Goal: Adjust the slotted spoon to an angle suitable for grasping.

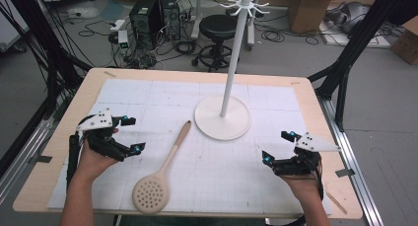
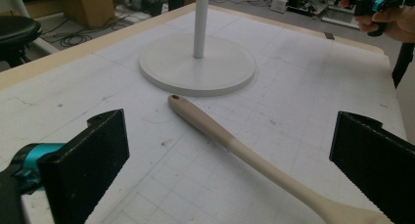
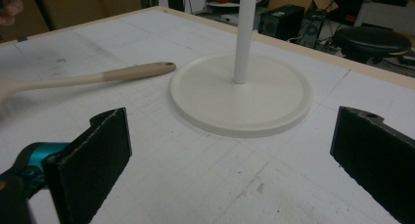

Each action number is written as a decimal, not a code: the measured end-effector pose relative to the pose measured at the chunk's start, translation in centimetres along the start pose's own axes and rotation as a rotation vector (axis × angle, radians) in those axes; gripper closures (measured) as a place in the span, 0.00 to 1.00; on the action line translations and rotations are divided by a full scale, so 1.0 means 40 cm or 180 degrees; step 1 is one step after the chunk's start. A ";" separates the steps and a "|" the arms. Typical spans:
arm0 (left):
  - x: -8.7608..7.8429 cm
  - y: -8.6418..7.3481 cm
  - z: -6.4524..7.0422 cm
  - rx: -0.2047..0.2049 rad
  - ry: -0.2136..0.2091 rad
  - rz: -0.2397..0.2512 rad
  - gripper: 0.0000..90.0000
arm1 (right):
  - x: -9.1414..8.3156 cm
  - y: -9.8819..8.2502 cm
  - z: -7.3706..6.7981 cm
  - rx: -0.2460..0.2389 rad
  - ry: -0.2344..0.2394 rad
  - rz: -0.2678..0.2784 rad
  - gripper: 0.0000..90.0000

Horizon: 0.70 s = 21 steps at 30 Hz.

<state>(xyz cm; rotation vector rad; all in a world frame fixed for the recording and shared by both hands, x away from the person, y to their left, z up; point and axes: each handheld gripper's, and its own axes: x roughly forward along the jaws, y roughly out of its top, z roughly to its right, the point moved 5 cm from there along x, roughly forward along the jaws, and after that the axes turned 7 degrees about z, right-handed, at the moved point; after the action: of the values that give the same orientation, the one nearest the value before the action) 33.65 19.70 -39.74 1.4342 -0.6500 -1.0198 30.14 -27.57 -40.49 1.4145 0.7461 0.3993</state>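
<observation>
We see a slotted spoon (image 1: 160, 172) lying flat on the white mat (image 1: 148, 95), its perforated head at the near edge and its handle angled up toward the round base of a white hanging stand (image 1: 223, 118) at the far centre. The handle tip, with its small hanging hole, stops just short of that base without touching it, which we judge suits a job of lifting the spoon and hooking it on the pegs at the top of the stand.

Our left gripper (image 1: 129, 134) rests on the mat at the left, near the spoon but apart from it. Its jaws are spread wide with nothing between them; in the left gripper view the handle runs across the mat beyond them. Our right gripper (image 1: 279, 147) sits at the right, well apart from the spoon, likewise spread wide and empty, facing the stand's base.
</observation>
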 end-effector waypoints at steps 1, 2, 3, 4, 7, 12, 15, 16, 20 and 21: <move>0.005 0.003 0.003 0.0001 -0.0011 -0.0012 0.02 | 0.000 0.000 0.000 0.0000 0.0000 0.0000 0.00; 0.010 0.006 0.006 0.0002 -0.0011 -0.0017 0.02 | -0.001 -0.001 0.001 -0.0006 -0.0002 -0.0008 0.00; 0.016 0.009 0.009 0.0004 -0.0019 -0.0019 0.02 | -0.002 -0.001 0.001 0.0000 -0.0001 -0.0017 0.00; 0.021 0.012 0.012 0.0005 -0.0029 -0.0025 0.02 | -0.003 -0.002 0.002 0.0001 0.0001 -0.0009 0.00; 0.036 0.017 0.020 -0.0003 -0.0038 -0.0052 0.02 | -0.006 -0.005 0.006 0.0016 -0.0012 -0.0022 0.00; 0.064 0.023 0.030 -0.0012 -0.0029 -0.0159 0.02 | -0.005 -0.014 0.007 0.0028 -0.0014 -0.0065 0.00; 0.078 0.028 0.028 -0.0088 -0.0008 -0.0173 0.02 | -0.005 -0.014 0.006 0.0012 -0.0022 -0.0075 0.00; 0.078 0.028 0.028 -0.0088 -0.0008 -0.0173 0.02 | -0.006 -0.016 0.004 0.0021 -0.0013 -0.0089 0.00; 0.110 0.026 0.026 -0.0124 0.0067 -0.0343 0.02 | -0.008 -0.021 0.006 0.0023 -0.0033 -0.0109 0.00; 0.110 0.026 0.026 -0.0124 0.0067 -0.0343 0.02 | -0.009 -0.021 0.007 0.0038 -0.0039 -0.0113 0.00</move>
<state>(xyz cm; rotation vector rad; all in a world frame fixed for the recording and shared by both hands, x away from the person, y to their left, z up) 34.96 15.24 -39.57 1.4564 -0.5394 -1.0942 29.89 -28.14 -41.25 1.4117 0.7635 0.3589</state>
